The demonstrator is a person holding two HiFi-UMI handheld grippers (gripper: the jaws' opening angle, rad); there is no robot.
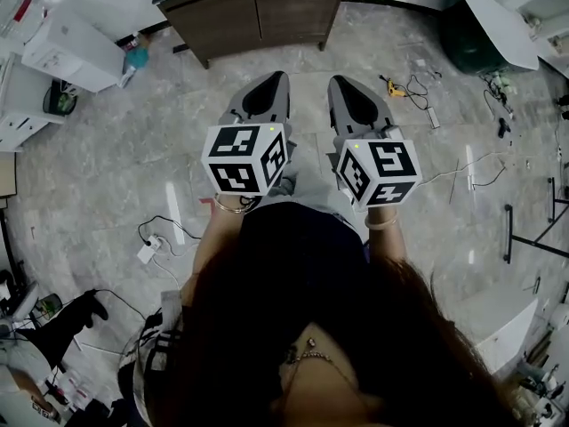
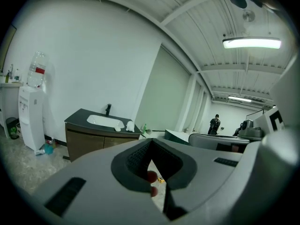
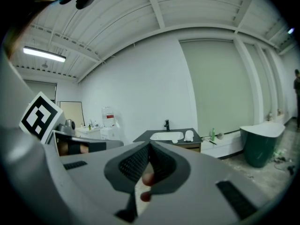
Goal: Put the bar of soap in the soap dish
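Observation:
A dark-topped vanity [image 1: 249, 12] with a white basin [image 2: 105, 121] stands ahead of me across the floor. Beside the basin sit a tall white item [image 2: 130, 125] and a small white one [image 2: 117, 129]; both also show in the right gripper view, the tall one [image 3: 189, 135] and the small one [image 3: 174, 140]. They are too far off to tell which is soap or dish. My left gripper [image 1: 271, 78] and right gripper [image 1: 343, 84] are held side by side at waist height, pointing at the vanity. Both are shut with nothing between the jaws, as the left gripper [image 2: 151, 142] and right gripper [image 3: 150, 146] views show.
A water dispenser [image 1: 71, 52] stands left of the vanity. A dark green tub [image 1: 471, 34] sits to the right. Cables and small tools [image 1: 413, 87] lie on the floor at right, and a power strip [image 1: 148, 249] at left. A person [image 2: 214, 124] stands far off.

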